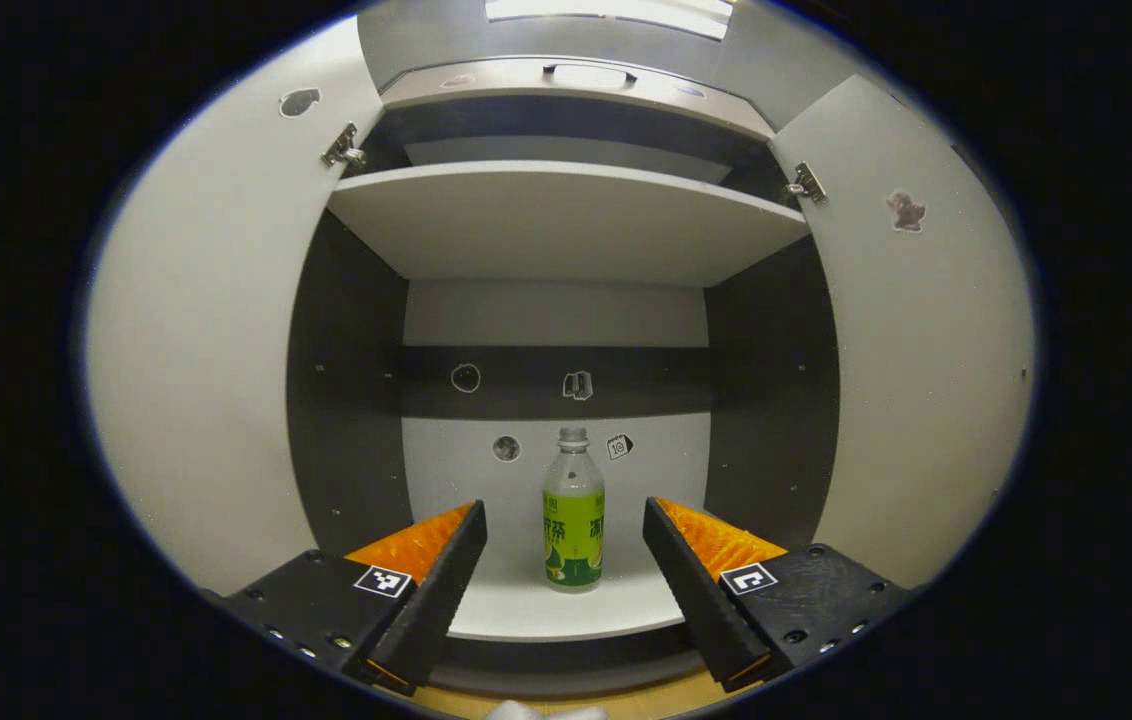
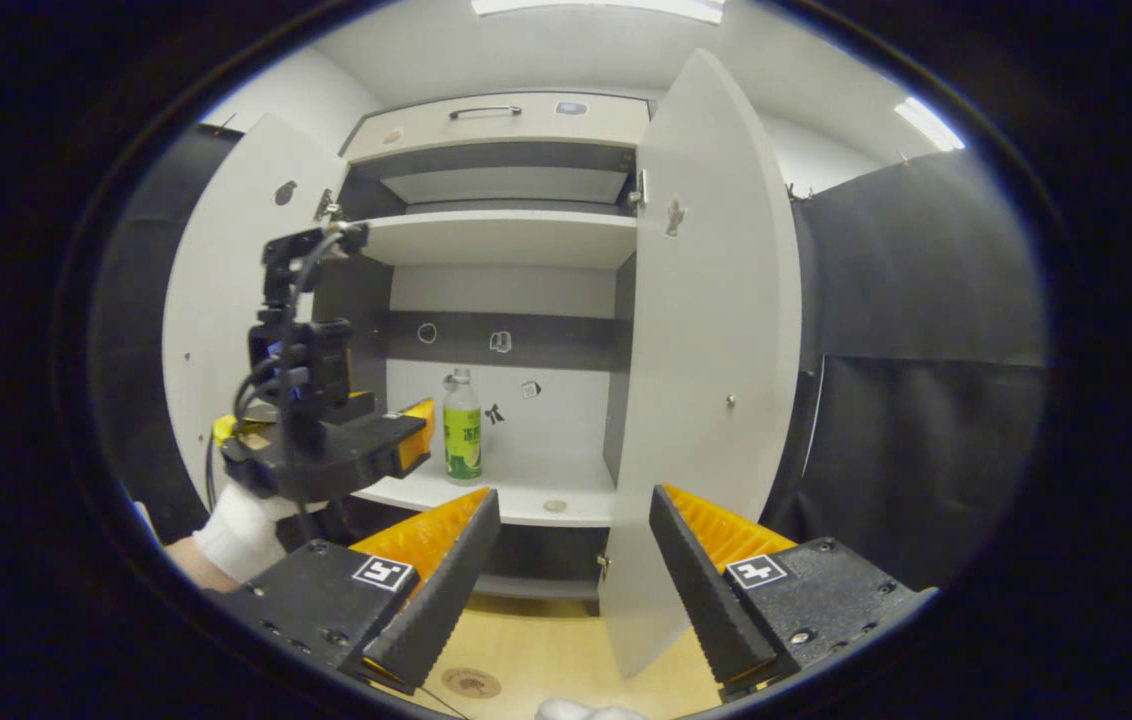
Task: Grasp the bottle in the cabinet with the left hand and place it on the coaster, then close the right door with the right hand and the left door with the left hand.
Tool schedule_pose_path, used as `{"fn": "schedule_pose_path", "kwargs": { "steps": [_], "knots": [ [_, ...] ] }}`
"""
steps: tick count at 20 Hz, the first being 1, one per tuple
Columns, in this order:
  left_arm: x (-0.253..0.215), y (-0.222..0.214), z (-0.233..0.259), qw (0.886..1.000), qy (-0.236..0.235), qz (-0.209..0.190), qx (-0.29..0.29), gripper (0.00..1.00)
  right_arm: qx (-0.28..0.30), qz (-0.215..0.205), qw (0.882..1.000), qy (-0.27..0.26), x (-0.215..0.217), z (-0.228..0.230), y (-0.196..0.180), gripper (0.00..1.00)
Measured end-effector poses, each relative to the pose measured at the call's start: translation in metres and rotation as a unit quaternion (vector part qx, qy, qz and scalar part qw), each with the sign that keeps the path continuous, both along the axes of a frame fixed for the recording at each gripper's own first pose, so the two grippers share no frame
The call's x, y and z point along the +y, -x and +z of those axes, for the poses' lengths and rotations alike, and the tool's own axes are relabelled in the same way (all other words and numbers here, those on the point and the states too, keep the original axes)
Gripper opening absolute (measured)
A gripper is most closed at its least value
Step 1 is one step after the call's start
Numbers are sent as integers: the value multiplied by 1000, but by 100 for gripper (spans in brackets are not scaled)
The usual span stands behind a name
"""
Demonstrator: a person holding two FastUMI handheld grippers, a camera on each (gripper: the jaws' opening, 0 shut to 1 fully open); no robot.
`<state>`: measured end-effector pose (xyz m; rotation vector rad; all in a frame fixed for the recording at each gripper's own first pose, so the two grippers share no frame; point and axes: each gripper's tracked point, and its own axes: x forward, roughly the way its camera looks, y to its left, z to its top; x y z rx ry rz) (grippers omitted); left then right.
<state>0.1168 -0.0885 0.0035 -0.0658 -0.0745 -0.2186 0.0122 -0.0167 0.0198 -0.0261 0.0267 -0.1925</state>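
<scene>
Barely started: bottle's still in the cabinet, both doors wide open

Nearest the bottle (image 1: 573, 520), the left tongs (image 1: 564, 545) are spread open just in front of it, one finger either side, not touching yet. It stands upright on the lower shelf (image 1: 566, 610). The right tongs (image 2: 574, 560) hang open too, empty, farther back. The coaster (image 2: 471, 683) lies on the worktop (image 2: 566, 650) below and in front of the bottle. Left: the grab, the placing, then right door (image 2: 716, 350) and left door (image 1: 216, 350).

Clear glossy plastic bottle (image 1: 573, 520)
</scene>
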Motion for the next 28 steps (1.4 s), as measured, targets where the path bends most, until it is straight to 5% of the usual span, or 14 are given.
{"fn": "schedule_pose_path", "kwargs": {
  "steps": [15,17,21,28],
  "knots": [
    [-20,-108,-55,998,-7,34,59,96,46,-11,999,12,-10,-21,-15,99],
    [-16,-101,-52,998,-7,30,61,75,45,-9,999,9,-8,-21,-14,99],
    [-12,-77,-29,999,15,5,40,73,37,-13,999,3,-11,-20,-5,99],
    [-2,43,-4,999,6,-43,-8,71,27,-16,999,-5,-16,-24,18,99]
  ]
}}
